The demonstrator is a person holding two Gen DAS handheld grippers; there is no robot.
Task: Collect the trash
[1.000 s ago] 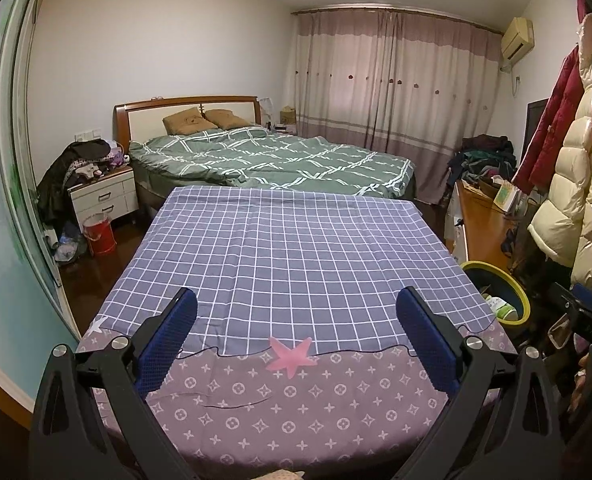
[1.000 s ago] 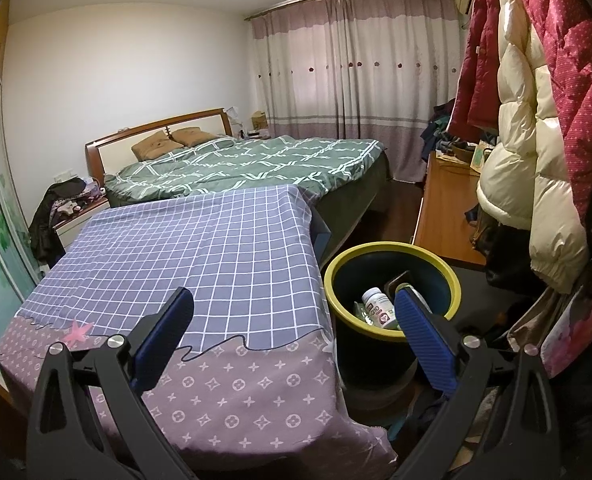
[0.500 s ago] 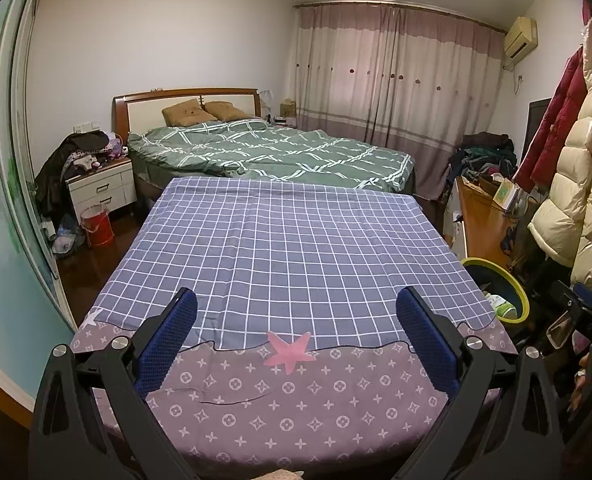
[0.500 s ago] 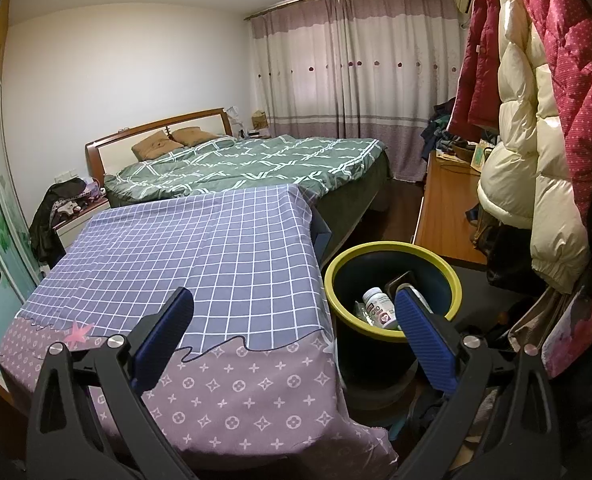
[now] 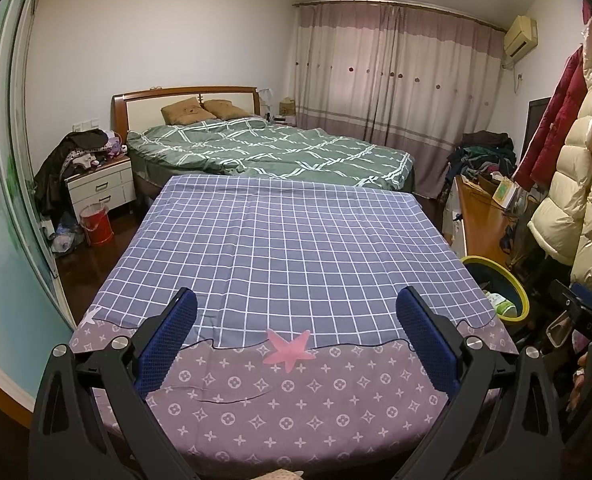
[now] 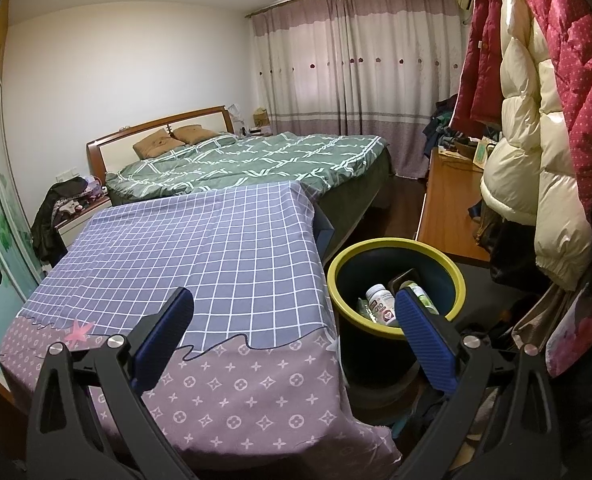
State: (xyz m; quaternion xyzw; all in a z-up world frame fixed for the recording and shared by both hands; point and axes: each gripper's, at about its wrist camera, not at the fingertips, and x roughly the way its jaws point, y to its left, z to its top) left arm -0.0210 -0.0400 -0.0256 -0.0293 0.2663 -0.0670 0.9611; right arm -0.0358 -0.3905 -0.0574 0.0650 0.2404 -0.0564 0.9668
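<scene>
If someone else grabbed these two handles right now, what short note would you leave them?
Left gripper: open, holding nothing, over the checked cloth.
Right gripper: open, holding nothing, between the cloth and the bin.
Yellow-rimmed bin stands on the floor to the right of the covered surface; a white bottle and other bits lie inside.
Done: some trash is binned.
Left: no loose trash shows on the cloth; check the floor by the red bucket.
</scene>
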